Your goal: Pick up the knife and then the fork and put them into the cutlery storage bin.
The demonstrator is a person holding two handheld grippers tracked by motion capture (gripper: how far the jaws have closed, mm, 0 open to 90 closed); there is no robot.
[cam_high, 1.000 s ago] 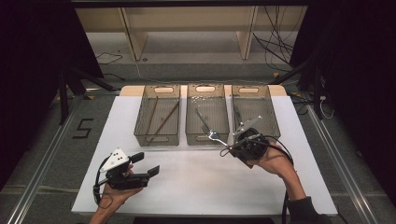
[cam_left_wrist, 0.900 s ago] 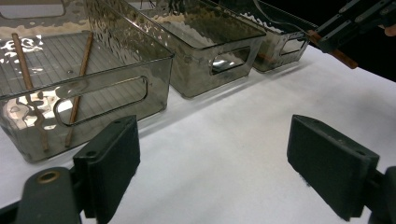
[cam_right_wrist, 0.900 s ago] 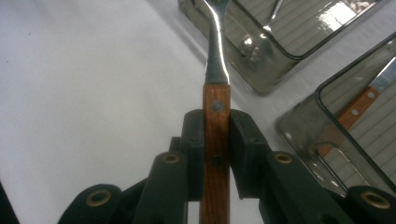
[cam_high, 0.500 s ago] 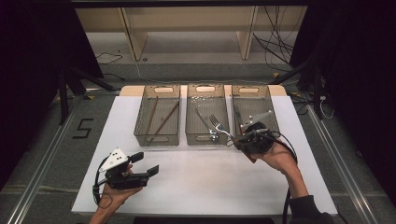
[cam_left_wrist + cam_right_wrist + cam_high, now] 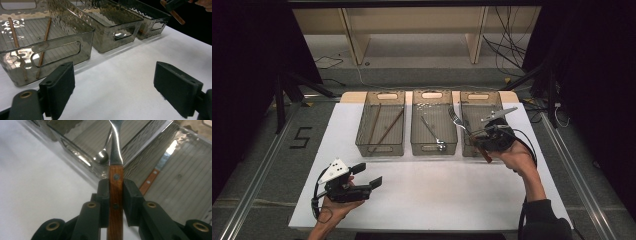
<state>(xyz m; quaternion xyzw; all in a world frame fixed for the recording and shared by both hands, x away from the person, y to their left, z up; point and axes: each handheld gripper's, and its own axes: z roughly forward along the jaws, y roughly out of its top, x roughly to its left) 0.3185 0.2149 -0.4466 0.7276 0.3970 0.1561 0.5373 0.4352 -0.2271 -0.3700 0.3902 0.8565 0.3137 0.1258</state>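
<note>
Fork [image 5: 458, 120] over middle bin [image 5: 433, 148]

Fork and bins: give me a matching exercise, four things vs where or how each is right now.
1. fork
2. chopsticks
3. left hand-held gripper
4. wood-handled knife

A. jaws open, over the white table
B. lying in the left bin
C. clamped in the right hand-held gripper
D. lying in the right bin

Pairs: 1-C, 2-B, 3-A, 4-D

We're looking at a recording lab: black curtains [image 5: 242, 75] are hanging around a white-topped table [image 5: 432, 200], loose cables [image 5: 507, 50] are trailing across the grey floor [image 5: 262, 155].
</note>
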